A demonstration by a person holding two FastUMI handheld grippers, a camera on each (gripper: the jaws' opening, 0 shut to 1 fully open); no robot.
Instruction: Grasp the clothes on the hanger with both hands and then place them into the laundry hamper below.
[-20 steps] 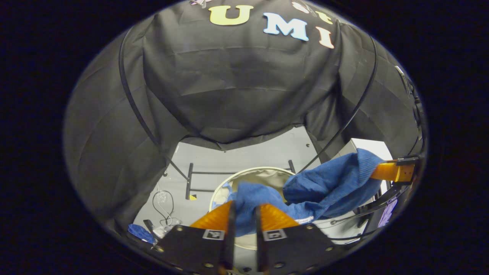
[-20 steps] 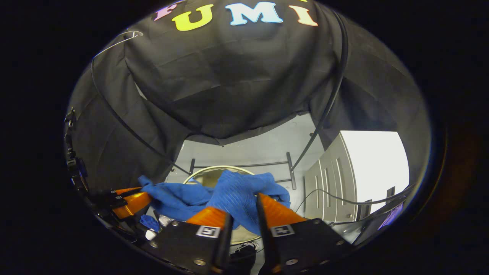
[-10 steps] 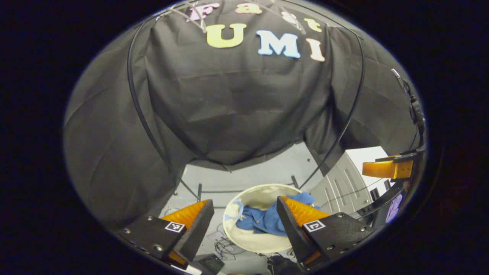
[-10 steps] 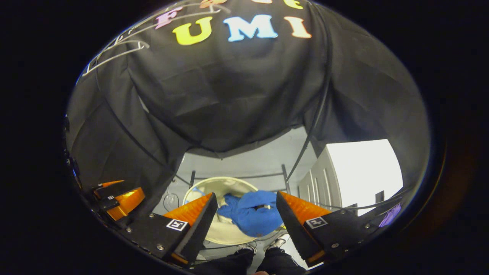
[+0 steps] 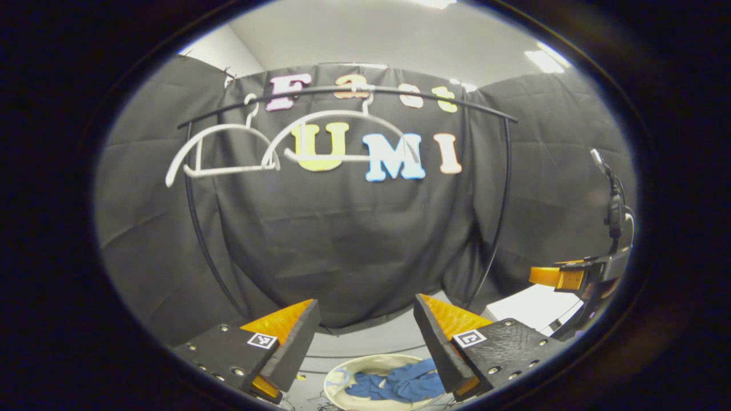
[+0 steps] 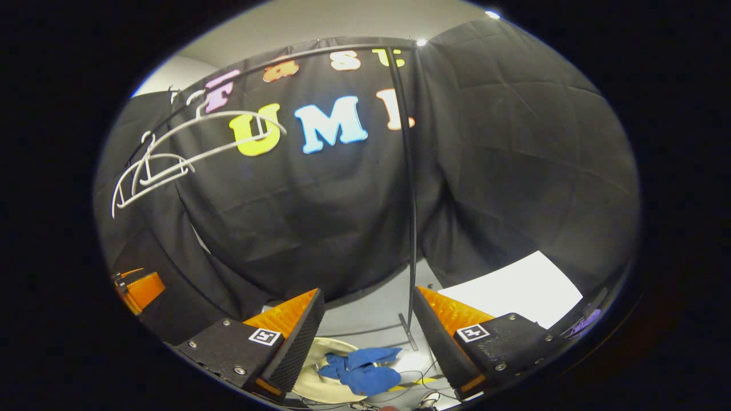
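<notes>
In the left gripper view the left gripper [image 5: 365,319] has its jaws spread wide with nothing between them, and low in the gap between the two fingers lies the laundry hamper [image 5: 342,379], a pale round basket on the grey floor. A crumpled blue garment [image 5: 400,385] rests inside the hamper, toward the right-hand finger and partly hidden behind it. Well above the jaws a black clothes rail [image 5: 342,91] arches across the booth's black cloth wall, and two bare white hangers [image 5: 337,120] hang from it, up and to the left of the gap. Far to the right of these jaws the right gripper [image 5: 562,277] shows side-on at the edge. In the right gripper view the right gripper [image 6: 368,319] likewise has its jaws wide apart and empty; the blue garment [image 6: 360,368] lies in the hamper [image 6: 314,379] down between the fingers, nearer the left-hand one. The rail's black upright [image 6: 408,188] rises just above the right-hand finger, the white hangers [image 6: 171,154] hang high to the upper left, and part of the left gripper [image 6: 140,288] shows off to the left of the jaws.
</notes>
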